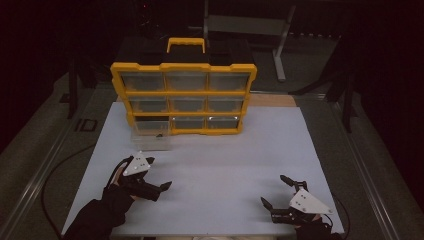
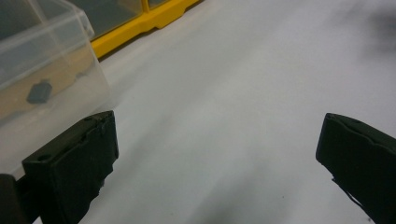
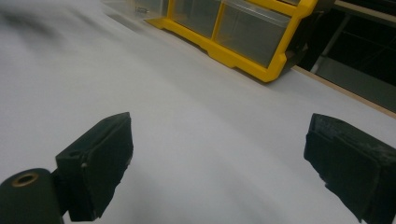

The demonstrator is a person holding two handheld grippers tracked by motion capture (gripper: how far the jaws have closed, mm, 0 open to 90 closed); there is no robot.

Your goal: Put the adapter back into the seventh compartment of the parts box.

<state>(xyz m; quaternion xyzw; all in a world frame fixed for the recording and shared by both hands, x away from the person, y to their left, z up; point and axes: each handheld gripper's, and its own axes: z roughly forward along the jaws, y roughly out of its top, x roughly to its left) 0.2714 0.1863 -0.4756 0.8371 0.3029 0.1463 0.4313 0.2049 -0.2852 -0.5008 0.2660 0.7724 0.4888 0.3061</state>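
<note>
The left gripper [image 1: 159, 176] is hovering low over the white table [image 1: 225, 160] with its jaws standing wide apart and nothing between them, and the right gripper [image 1: 274, 192] is doing the same near the table's front edge, its jaws likewise spread and empty. Nearest the left gripper, the clear drawer [image 1: 150, 134] is sitting pulled out from the bottom-left slot of the yellow organizer [image 1: 184, 93], its front end resting on the table; in the left gripper view the clear drawer [image 2: 42, 70] is lying just beside the left jaw, and a small dark part [image 2: 39, 91] is resting on its floor. The drawer is looking like thin, stiff plastic, so it will probably be handling light, smooth and rather slippery, and a hard squeeze could be flexing or cracking a wall. The front wall or a side wall near the top rim seems the best place to be pinching, keeping it level so the small part is not sliding out. The organizer is standing upright at the far side with eight other drawers closed and a yellow handle [image 1: 186, 44] on top; its frame is crowding the drawer's back end. Between the grippers and the drawer the table is lying bare.
</note>
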